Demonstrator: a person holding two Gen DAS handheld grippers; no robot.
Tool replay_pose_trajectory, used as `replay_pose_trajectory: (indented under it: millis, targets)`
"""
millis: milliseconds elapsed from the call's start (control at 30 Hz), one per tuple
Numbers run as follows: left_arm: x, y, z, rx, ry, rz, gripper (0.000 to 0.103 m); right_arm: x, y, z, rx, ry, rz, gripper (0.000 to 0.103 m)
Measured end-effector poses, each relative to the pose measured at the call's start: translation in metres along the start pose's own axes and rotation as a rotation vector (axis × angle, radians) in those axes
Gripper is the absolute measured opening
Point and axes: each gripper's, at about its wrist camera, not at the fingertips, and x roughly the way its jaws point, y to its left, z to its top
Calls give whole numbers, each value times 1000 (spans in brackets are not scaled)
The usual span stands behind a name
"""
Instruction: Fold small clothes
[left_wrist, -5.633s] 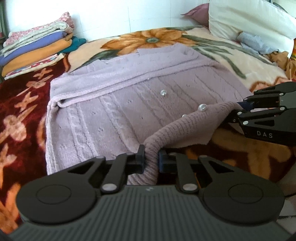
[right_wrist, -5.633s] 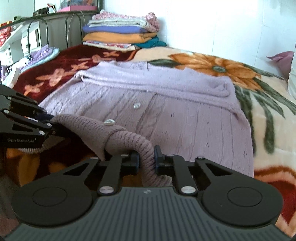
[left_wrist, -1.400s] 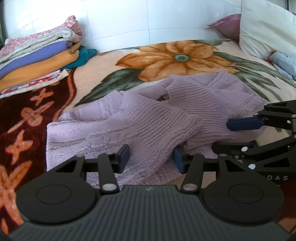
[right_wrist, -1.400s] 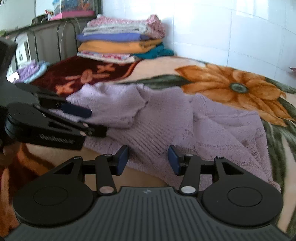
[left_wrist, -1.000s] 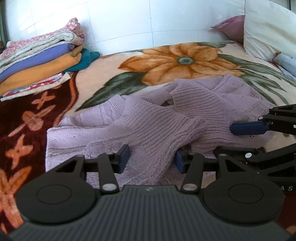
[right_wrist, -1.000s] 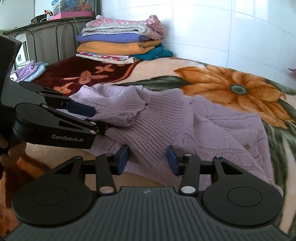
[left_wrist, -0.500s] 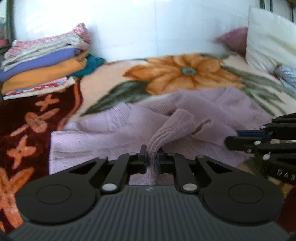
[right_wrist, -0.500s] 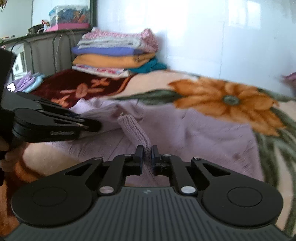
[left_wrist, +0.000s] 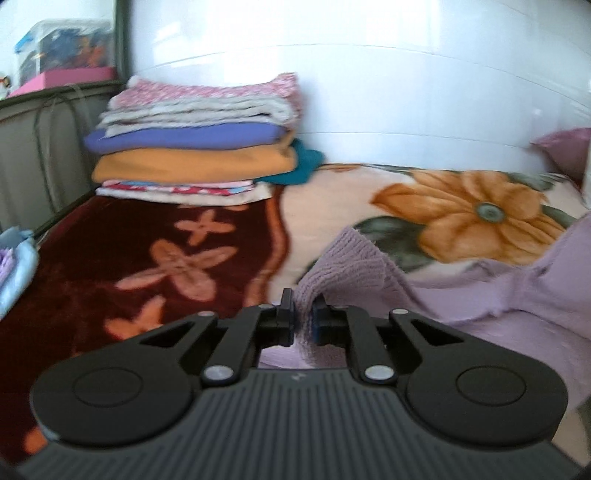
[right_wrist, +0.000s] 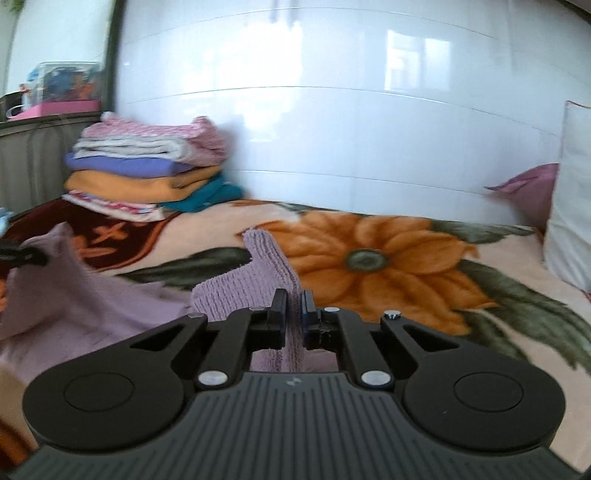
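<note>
A lilac knitted cardigan (left_wrist: 524, 295) lies on the flowered bed blanket (left_wrist: 461, 210). My left gripper (left_wrist: 303, 317) is shut on a ribbed edge of the cardigan and holds it lifted above the bed. My right gripper (right_wrist: 291, 314) is shut on another ribbed part of the same cardigan (right_wrist: 266, 273), also raised. The rest of the cardigan hangs down to the left in the right wrist view. The left gripper's tip (right_wrist: 22, 254) shows at the far left edge there.
A stack of folded clothes (left_wrist: 199, 147) sits at the far corner of the bed against the white tiled wall; it also shows in the right wrist view (right_wrist: 147, 170). A white pillow (right_wrist: 570, 206) and a pink cushion (right_wrist: 524, 184) lie at the right. A light blue cloth (left_wrist: 14, 266) is at the left.
Both grippers closed on the cardigan half a second ago and have since lifted it off the bed; the views now look higher, toward the wall and the folded stack.
</note>
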Motion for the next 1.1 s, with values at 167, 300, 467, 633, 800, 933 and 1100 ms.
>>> replay_pose_trajectory:
  millis: [167, 300, 467, 633, 800, 933, 1100]
  targets:
    - [29, 11, -3, -2, 52, 15, 11, 34, -22, 1, 0, 25, -83, 8]
    - [54, 11, -5, 34, 84, 23, 12, 67, -37, -7, -2, 69, -124, 8]
    - [76, 15, -10, 37, 134, 30, 14, 107, -42, -21, -55, 154, -159, 8]
    - [83, 26, -17, 12, 162, 25, 15, 132, -51, -34, -170, 214, -284, 8]
    - [74, 32, -14, -10, 169, 7, 17, 115, -88, -30, 33, 223, -242, 9]
    - [58, 38, -14, -67, 188, -25, 17, 101, -118, -30, 336, 269, -47, 26]
    - [36, 34, -15, -81, 191, -59, 17, 100, -112, -28, 373, 292, 40, 33]
